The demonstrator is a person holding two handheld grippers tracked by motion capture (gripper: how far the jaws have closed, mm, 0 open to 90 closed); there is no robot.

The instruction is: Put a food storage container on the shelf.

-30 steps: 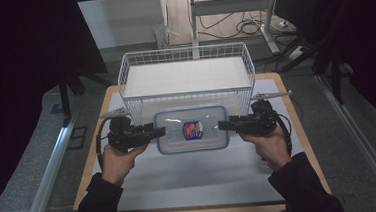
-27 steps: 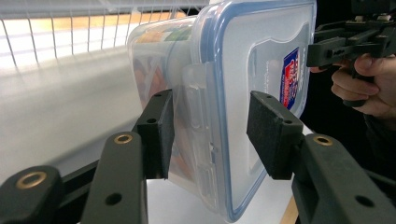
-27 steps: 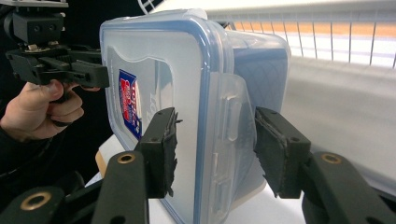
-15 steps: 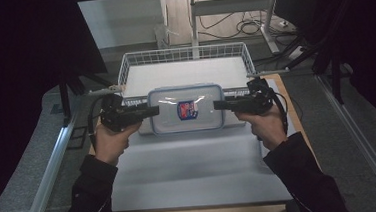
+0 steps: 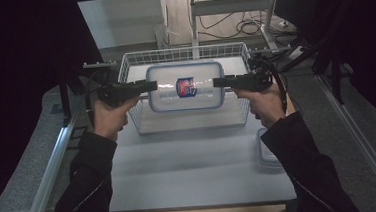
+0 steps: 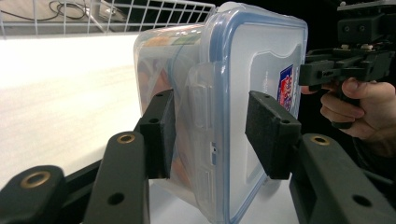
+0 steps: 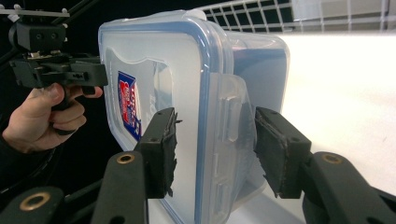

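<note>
Above the wire basket [image 5: 189,123], the lidded plastic container [image 5: 185,86] now hangs in the air, gripped at both short ends. One second ago it was low over the white table [image 5: 190,171], at the near side of the basket; since then both hands have lifted it and carried it toward 12 o'clock. I judge that the lift is finished and that lowering into the basket comes next.

At 9 o'clock the left gripper [image 5: 147,87] pinches the container's end, with one pad on the lid [image 6: 261,93] and one under the base. At 3 o'clock the right gripper [image 5: 220,82] does the same at the opposite end.

What lies inside the container is difficult to read through the cloudy wall. The red and blue sticker [image 5: 186,86] is too small to read. A second clear lid or box [image 5: 268,153] at 4 o'clock is half hidden under the right sleeve. The room around the table is almost black.
</note>
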